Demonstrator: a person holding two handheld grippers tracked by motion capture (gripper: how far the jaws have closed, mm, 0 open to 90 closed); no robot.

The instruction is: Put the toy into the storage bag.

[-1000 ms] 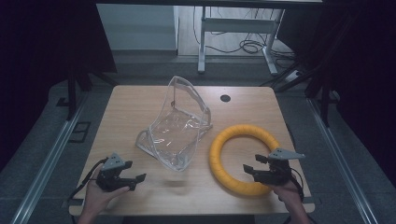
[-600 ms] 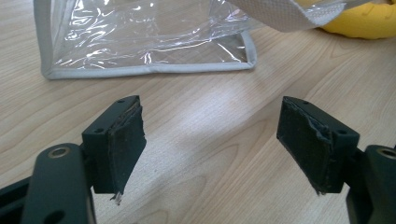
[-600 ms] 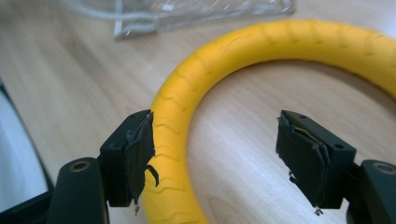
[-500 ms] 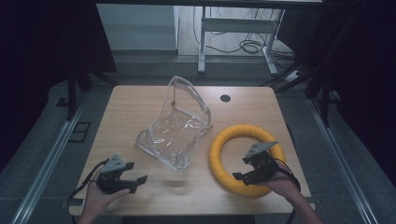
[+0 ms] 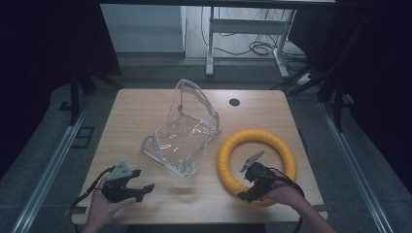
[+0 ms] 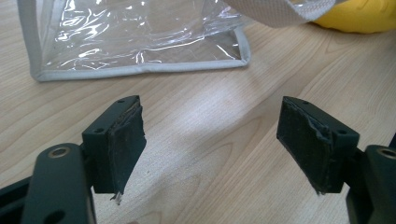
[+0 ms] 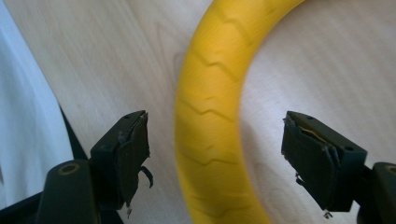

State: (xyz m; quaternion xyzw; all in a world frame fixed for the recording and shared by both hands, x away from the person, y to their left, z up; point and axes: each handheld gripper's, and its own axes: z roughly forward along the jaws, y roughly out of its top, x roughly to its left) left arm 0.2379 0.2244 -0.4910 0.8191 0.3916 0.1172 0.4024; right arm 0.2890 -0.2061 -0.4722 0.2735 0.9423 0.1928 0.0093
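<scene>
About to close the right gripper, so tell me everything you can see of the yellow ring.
The yellow ring lies flat on the wooden table, right of the clear bag. It looks like matte foam or rubber, with shallow zigzag grooves. The right gripper is over its near-left arc, open jaws either side of the band, not touching.

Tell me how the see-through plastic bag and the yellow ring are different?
The clear plastic bag with grey edging is see-through and stands up, leaning; the yellow ridged ring is solid-coloured and lies flat. The open right gripper straddles the ring; the open left gripper holds nothing. Both rest on the wooden table.
</scene>
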